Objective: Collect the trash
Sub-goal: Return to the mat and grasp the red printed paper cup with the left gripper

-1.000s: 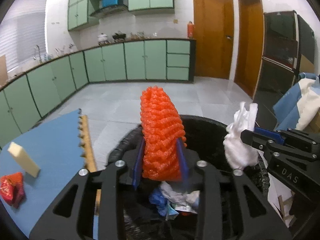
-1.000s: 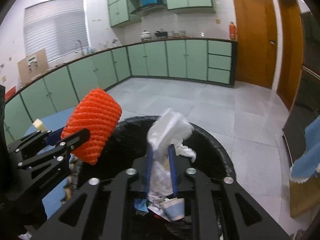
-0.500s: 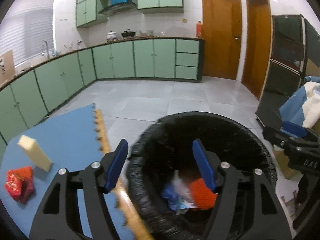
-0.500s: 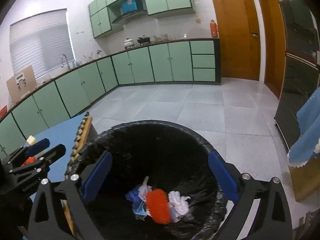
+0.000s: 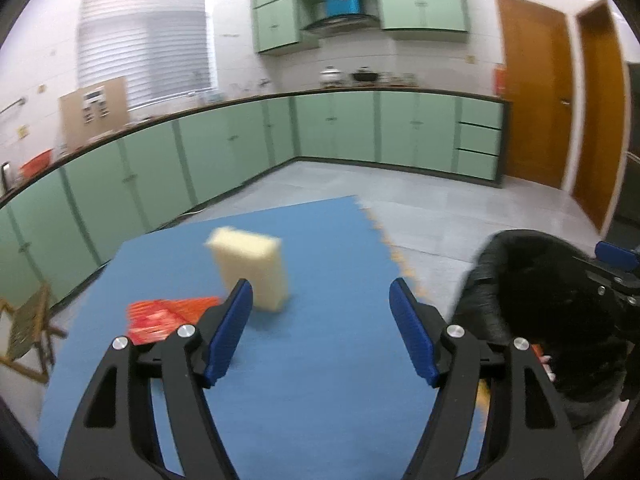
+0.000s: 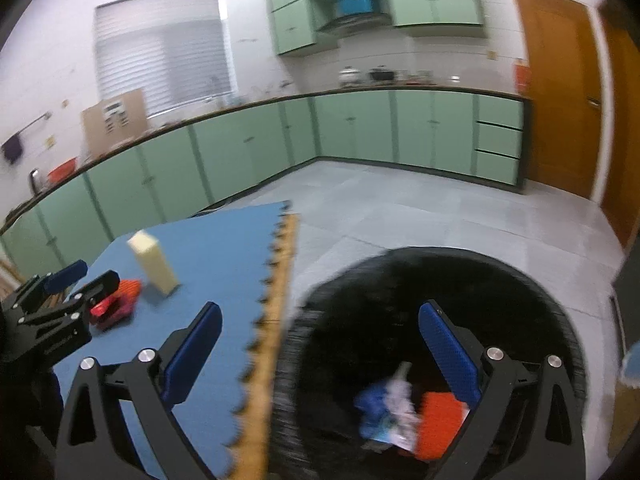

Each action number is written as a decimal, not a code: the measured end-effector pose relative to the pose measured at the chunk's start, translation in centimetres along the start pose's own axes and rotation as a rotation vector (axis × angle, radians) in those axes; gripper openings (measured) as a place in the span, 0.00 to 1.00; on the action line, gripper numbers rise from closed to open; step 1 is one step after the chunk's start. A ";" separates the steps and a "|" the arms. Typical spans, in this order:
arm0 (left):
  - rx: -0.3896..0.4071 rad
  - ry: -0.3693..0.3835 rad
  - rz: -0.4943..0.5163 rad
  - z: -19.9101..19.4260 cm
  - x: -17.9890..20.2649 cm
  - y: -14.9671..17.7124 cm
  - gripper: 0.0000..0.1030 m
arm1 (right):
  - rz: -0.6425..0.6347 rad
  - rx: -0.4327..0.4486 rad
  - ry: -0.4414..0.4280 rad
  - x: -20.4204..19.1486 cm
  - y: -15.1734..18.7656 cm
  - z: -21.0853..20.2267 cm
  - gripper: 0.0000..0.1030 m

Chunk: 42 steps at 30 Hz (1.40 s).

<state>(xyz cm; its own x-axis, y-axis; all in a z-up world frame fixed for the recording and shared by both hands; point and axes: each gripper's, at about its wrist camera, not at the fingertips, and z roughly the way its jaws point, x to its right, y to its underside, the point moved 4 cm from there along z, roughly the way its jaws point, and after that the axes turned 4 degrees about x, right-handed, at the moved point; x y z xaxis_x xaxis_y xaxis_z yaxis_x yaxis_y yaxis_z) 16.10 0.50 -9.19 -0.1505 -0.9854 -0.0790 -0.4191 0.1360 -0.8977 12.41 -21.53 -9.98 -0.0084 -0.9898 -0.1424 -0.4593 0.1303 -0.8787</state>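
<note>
Two grippers, left (image 5: 320, 332) jaws opening, right (image 6: 320, 354) spread, both empty; one sponge (image 5: 252, 272).

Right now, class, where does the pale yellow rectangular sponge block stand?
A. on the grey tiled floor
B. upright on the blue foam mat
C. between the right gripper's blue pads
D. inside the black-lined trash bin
B: the pale yellow rectangular sponge block stands upright on the blue foam mat, beside the red wrapper, free of both grippers.
</note>
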 end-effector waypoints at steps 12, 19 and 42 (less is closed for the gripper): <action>-0.087 -0.231 -0.133 1.7 -13.4 3.1 0.69 | -0.084 -0.064 -0.118 -9.7 0.9 6.2 0.94; -0.142 -0.235 -0.181 3.5 -16.0 4.5 0.69 | -0.145 -0.090 -0.143 -12.8 1.9 7.6 0.94; -0.251 -0.132 -0.291 7.3 -16.3 7.0 0.52 | -0.199 -0.145 -0.168 -15.4 3.5 10.1 0.94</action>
<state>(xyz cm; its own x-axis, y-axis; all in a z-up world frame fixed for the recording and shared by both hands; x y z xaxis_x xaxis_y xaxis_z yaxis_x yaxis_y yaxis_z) 22.11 16.79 -17.36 0.1161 -0.9889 0.0932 -0.6352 -0.1460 -0.7584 19.94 -5.24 -15.49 0.2365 -0.9699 -0.0580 -0.5592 -0.0871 -0.8244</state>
